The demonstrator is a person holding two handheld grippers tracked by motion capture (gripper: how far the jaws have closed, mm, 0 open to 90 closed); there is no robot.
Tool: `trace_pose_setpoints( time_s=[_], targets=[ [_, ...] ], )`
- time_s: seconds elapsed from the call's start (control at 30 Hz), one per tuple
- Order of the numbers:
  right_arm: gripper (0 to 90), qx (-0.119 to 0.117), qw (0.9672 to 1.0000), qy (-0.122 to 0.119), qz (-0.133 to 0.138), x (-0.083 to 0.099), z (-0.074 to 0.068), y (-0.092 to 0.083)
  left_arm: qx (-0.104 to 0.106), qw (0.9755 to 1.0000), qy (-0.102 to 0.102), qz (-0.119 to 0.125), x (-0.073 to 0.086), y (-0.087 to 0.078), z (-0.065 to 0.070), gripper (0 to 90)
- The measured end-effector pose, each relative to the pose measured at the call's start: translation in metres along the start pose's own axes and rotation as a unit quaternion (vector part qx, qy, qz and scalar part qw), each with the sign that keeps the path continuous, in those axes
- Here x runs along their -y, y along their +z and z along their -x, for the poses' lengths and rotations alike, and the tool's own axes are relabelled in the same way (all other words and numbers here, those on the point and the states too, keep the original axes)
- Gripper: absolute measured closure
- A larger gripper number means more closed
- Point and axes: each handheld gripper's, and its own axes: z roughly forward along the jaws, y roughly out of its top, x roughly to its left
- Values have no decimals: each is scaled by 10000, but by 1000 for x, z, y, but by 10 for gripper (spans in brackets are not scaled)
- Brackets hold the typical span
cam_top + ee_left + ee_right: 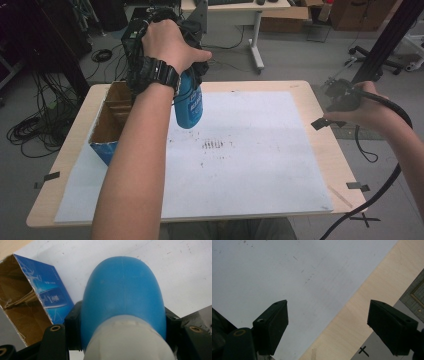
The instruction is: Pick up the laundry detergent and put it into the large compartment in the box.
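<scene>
A blue bottle (189, 106) with a white label hangs above the white sheet (260, 150), base down, beside the open box. My left gripper (192, 70) is shut on its upper part; in the left gripper view the black jaws press both sides of the blue bottle (122, 300), whose whitish top sits nearest the camera. An open blue cardboard box (112, 122) with a brown inside lies at the table's left; it is also the blue cardboard box (32, 307) in the left gripper view. My right gripper (328, 325) stands open over the table's right edge, nothing between its jaws, held by a hand (360, 107).
The wooden table (325, 145) carries the white sheet, which has dark smudges (212, 145) near its middle. Black tape marks (357, 186) sit at the right edge and on the floor (364, 350). Cables lie on the floor at the left (30, 132).
</scene>
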Motion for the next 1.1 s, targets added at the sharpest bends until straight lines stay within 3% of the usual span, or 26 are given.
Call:
trace_pose_setpoints(
  time_s=[0.57, 0.93, 1.1],
  targets=[
    [175, 8, 10000, 47, -56, -1, 2, 3, 53, 9996, -282, 54, 9, -6, -31, 376],
    [175, 12, 9999, 63, -112, -2, 3, 7, -103, 9976, -677, 116, 22, -6, -62, 375],
    [175, 12, 9999, 67, -138, -4, 3, 8, -60, 9960, -876, 159, 30, -6, -77, 376]
  ],
)
